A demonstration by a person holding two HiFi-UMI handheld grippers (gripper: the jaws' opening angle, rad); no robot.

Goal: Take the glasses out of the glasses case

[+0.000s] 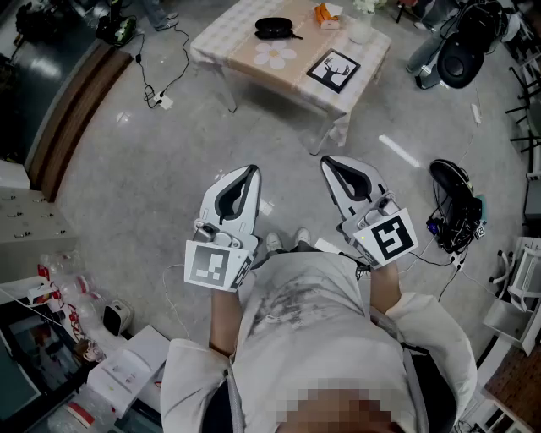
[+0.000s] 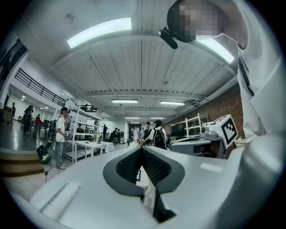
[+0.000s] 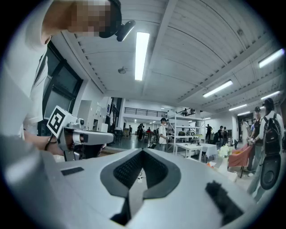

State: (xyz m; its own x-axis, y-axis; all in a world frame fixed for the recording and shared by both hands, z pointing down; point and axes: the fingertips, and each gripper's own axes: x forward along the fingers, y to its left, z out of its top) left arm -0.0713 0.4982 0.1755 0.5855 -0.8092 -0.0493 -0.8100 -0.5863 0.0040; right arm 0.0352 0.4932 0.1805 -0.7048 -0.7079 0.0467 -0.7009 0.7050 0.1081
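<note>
A black glasses case lies on a low table far ahead of me in the head view, at the table's far side; I cannot tell whether it is open. Both grippers are held close to my chest, well short of the table. My left gripper has its jaws closed tip to tip with nothing between them, also seen in its own view. My right gripper is shut and empty as well. Both point up and forward into the hall.
On the table lie a flower-shaped mat, a framed deer picture and an orange box. A power strip with cables crosses the floor at left. Black gear with cables sits at right. Boxes stand near my feet. Several people stand far off.
</note>
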